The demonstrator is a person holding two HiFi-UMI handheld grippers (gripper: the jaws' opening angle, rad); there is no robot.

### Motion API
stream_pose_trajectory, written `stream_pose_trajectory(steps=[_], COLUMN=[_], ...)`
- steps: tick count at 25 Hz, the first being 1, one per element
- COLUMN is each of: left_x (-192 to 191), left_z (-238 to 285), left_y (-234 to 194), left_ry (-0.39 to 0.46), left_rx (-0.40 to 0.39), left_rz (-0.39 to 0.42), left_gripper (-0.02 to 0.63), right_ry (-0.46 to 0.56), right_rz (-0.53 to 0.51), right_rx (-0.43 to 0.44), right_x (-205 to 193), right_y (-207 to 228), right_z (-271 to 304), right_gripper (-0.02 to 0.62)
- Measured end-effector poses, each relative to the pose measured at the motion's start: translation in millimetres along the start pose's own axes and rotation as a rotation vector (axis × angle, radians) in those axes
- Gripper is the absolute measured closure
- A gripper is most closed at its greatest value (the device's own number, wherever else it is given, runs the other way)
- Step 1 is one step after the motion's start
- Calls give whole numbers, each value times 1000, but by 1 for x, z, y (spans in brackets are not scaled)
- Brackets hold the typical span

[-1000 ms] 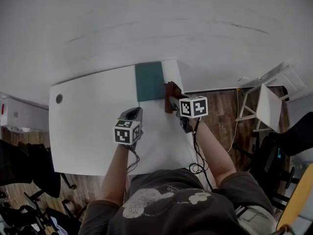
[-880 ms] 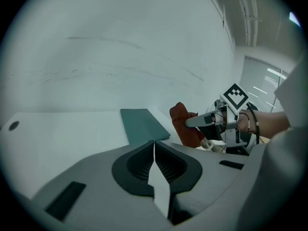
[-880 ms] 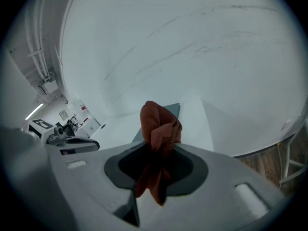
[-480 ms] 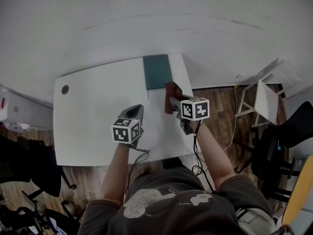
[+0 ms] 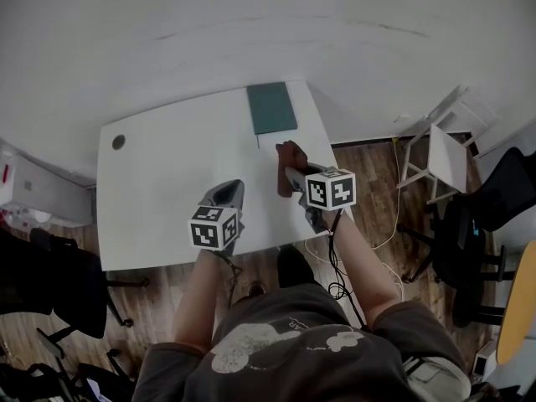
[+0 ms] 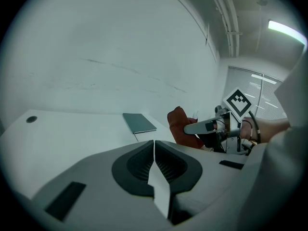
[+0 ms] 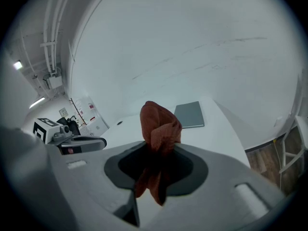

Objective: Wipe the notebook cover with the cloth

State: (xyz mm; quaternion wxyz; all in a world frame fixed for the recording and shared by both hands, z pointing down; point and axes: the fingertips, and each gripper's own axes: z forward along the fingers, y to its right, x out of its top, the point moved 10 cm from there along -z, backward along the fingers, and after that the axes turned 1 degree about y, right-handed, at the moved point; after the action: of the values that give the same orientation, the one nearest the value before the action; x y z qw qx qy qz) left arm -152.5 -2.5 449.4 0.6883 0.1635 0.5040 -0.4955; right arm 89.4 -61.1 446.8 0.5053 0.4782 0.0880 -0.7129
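The right tongs (image 7: 156, 163) pinch the red cloth (image 5: 290, 154), nearest the green notebook (image 5: 271, 107) lying lengthwise above them at the desk's (image 5: 167, 170) top edge, while the left tongs (image 6: 154, 154) are closed and empty.

Light is dim and flat throughout, colours washed toward grey. In the head view the white rectangular bench (image 5: 167, 191) is the brightest patch, evenly lit. Both gripper views bow lines strongly and end in black corners. A long ceiling strip light (image 6: 286, 30) glares at the left gripper view's upper right. The crumpled rust-red cloth (image 7: 160, 124) sinks into shadow at its lower folds.
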Motion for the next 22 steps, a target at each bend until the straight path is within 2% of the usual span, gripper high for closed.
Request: stream_pose_trajectory(steps=[11,22], left_x=[-28,-45], left_z=[-80,-101], left_y=[17,44], left_ry=[52,53], left_rx=[-52,-114], left_rz=[32,46], left_gripper=[600,600], right_ry=[56,46], right_rz=[21,39], right_rx=[-39,-54], right_x=[-50,-89], right_y=[-75,-103], right_z=[-52,-90], right_gripper=[488,488])
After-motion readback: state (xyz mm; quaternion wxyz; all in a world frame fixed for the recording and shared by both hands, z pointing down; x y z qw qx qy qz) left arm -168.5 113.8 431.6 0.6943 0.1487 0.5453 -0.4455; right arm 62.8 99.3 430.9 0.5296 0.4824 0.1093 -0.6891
